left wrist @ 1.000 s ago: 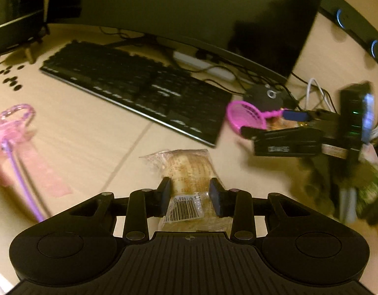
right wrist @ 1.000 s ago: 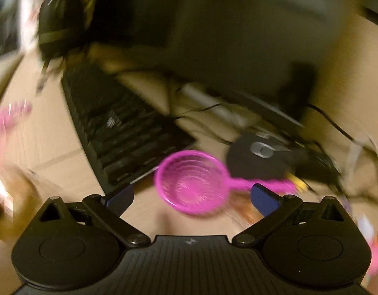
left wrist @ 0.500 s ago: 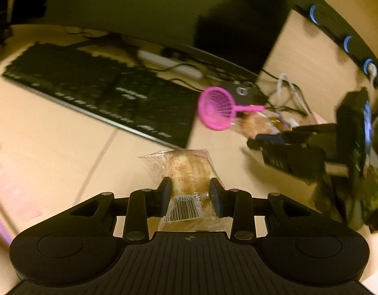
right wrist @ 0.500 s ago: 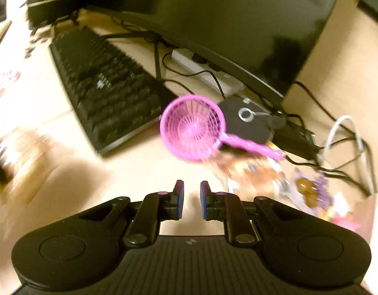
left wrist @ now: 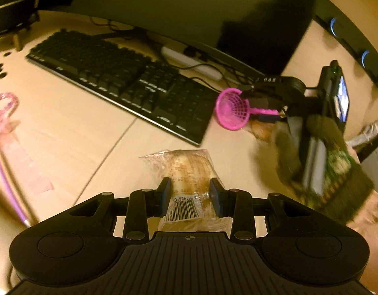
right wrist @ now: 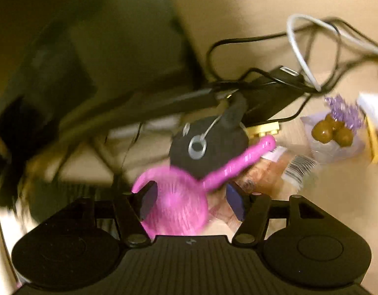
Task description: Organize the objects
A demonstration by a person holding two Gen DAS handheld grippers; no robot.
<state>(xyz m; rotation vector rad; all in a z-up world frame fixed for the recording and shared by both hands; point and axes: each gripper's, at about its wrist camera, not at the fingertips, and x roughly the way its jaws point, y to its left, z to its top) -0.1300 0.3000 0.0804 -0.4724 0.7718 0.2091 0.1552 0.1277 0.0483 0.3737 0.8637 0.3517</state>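
Two pads of left gripper point(left wrist: 190, 194) clamped the wrapped bun point(left wrist: 189, 172) above the desk point(left wrist: 66, 127), its near end hidden, right view blurred, right gripper point(right wrist: 191, 202) opening, pink strainer point(right wrist: 179, 209) between jaws, contact unclear.

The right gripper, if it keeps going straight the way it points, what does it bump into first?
Probably the pink plastic mesh strainer, whose bowl already sits between the opening jaws of the right gripper. The black round device lies beyond it, though blur makes depth uncertain.
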